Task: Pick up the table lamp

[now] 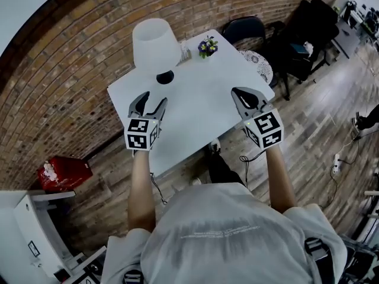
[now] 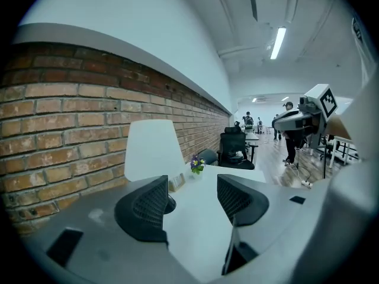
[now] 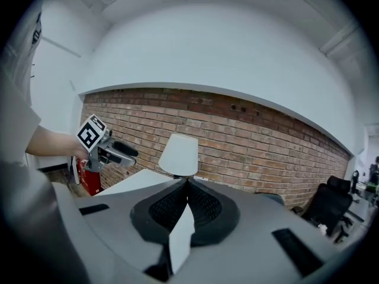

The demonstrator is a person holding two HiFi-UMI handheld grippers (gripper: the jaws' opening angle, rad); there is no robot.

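Observation:
The table lamp has a white cone shade and a round black base, and stands upright at the far left of the white table. My left gripper hovers just in front of the base, open and empty. In the left gripper view the shade rises beyond the left gripper, and the left jaw hides part of the base. My right gripper is shut over the table's right side, holding nothing. In the right gripper view the shade shows past the right gripper.
A small pot of purple flowers and a little card stand at the table's far edge. A black chair and a patterned round seat lie beyond. A brick wall runs along the left; a red box sits on the floor.

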